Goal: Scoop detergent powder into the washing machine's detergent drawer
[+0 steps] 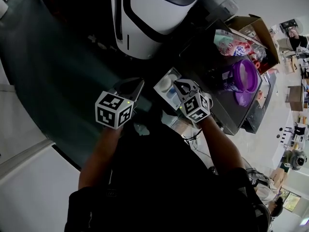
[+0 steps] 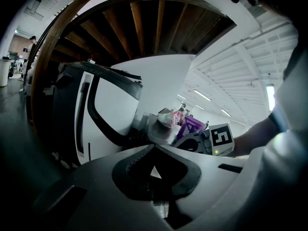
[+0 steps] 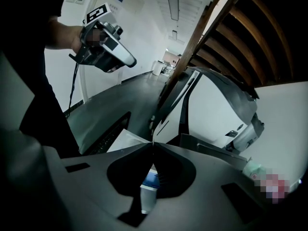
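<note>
The white washing machine (image 1: 149, 18) stands at the top of the head view. Its detergent drawer (image 1: 166, 85) is pulled out, showing white and blue compartments. A purple detergent tub (image 1: 240, 75) sits on the dark table (image 1: 227, 112) to the right. My left gripper (image 1: 131, 86) hangs shut and empty just left of the drawer. My right gripper (image 1: 182, 86) is shut and empty at the drawer's right edge. In the right gripper view the drawer's blue part (image 3: 150, 179) shows under the closed jaws (image 3: 153, 143). The left gripper view has its jaw tips (image 2: 154, 147) meeting, facing the machine (image 2: 110, 114).
An open cardboard box (image 1: 258, 30) and a pink-and-green bag (image 1: 229, 45) stand behind the purple tub. Dark floor (image 1: 53, 81) spreads to the left of the machine. Shelves and other people are far off at the right edge.
</note>
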Available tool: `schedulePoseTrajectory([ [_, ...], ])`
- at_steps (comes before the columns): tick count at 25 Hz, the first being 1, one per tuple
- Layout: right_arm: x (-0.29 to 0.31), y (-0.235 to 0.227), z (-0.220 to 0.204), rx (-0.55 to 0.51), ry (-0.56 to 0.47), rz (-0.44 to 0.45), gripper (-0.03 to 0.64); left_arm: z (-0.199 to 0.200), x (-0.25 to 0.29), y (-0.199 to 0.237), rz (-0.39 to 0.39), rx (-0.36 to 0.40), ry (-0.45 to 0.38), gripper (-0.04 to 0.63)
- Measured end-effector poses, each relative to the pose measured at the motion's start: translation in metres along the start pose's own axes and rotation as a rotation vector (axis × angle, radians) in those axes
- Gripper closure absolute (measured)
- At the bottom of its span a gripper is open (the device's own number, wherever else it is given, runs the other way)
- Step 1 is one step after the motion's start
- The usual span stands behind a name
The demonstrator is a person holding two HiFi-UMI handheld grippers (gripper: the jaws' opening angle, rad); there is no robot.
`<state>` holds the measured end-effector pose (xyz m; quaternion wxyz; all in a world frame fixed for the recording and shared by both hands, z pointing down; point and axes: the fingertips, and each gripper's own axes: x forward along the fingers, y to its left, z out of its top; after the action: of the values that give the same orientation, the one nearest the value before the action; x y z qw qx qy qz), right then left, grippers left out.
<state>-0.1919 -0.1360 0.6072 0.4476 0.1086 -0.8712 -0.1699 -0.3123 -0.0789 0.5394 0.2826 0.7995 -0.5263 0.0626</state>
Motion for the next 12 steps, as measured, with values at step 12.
schedulePoseTrajectory([
  [12, -0.004, 0.007, -0.006, -0.039, 0.001, -0.041, 0.598, 0.002, -0.011, 0.0, 0.029, 0.018, 0.008, 0.588],
])
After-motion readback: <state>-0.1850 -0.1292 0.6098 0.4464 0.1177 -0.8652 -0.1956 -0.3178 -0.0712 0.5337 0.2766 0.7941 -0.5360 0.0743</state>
